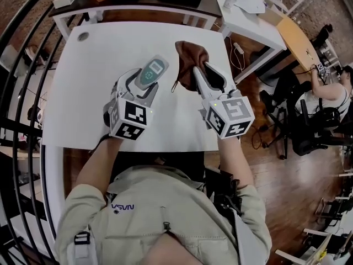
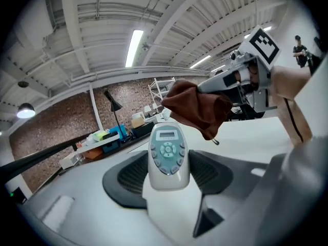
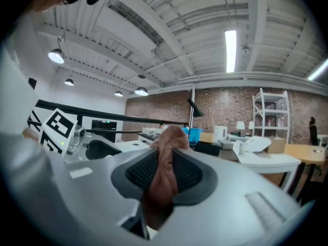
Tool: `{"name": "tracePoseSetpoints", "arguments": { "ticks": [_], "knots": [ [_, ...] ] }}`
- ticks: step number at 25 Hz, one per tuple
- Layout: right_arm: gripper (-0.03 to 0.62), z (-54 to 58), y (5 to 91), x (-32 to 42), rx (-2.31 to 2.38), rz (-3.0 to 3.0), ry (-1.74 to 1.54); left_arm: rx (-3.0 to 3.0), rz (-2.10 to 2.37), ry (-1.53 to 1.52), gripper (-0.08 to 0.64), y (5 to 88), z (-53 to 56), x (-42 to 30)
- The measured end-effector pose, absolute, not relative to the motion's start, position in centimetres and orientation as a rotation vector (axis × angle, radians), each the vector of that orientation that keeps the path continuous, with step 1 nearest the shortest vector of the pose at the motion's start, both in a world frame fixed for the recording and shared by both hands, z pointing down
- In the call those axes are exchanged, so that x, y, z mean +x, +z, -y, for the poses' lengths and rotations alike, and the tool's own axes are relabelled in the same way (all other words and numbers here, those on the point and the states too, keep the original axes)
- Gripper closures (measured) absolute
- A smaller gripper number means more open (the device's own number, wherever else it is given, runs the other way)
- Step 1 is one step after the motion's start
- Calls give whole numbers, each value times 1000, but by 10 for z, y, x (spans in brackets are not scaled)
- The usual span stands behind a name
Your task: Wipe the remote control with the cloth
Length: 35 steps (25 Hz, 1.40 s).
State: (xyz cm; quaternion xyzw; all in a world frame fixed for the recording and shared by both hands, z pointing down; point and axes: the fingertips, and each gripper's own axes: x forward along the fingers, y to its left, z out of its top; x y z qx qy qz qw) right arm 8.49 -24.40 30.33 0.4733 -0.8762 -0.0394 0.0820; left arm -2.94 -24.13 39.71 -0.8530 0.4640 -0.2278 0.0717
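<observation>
The white table (image 1: 83,104) lies under both hands, and nothing that matters to the job rests on it. Both things look lifted clear of its top.

The left gripper (image 1: 144,84) has its jaws closed on the lower end of the remote (image 1: 151,72), one pad on each side. The remote's screen and buttons stick out past the pads and face up. The right gripper (image 1: 207,73) pinches a fold of the brown cloth (image 1: 190,57) between its pads, and the rest of the cloth bunches loosely beyond the jaw tips. In the left gripper view that bunch hangs just beyond the remote's far end and a little above it (near, but I judge not yet touching).

The step in hand is to bring the cloth onto the remote and start wiping. To do it well:

- Keep the remote level and firmly clamped. Only its lower end is held, so a hard push on the far end could lever it out of the pads.
- Wipe with the loose bunch, not the hard jaw tips.
- Stroke along the length of the remote, from the screen toward the pads. That presses it into the grip instead of pulling it free.
- Go lightly over the buttons.
- A small loop hangs from the cloth's lower edge (it could snag), so keep it off the buttons.
</observation>
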Motion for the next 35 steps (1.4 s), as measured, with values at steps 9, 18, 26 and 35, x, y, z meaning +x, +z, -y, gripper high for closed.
{"name": "tracePoseSetpoints", "arguments": {
  "ticks": [9, 18, 26, 35],
  "knots": [
    [503, 205, 271, 45, 1361, 2656, -424, -2322, -1310, -575, 298, 345, 200, -3],
    [508, 163, 297, -23, 836, 2711, -412, -2160, -1299, -628, 298, 336, 196, 1],
    [511, 191, 238, 33, 1289, 2717, -548, -2033, -1242, -649, 298, 333, 187, 10],
    [512, 170, 265, -12, 1034, 2785, -438, -1919, -1241, -633, 302, 325, 184, 8]
  ]
}}
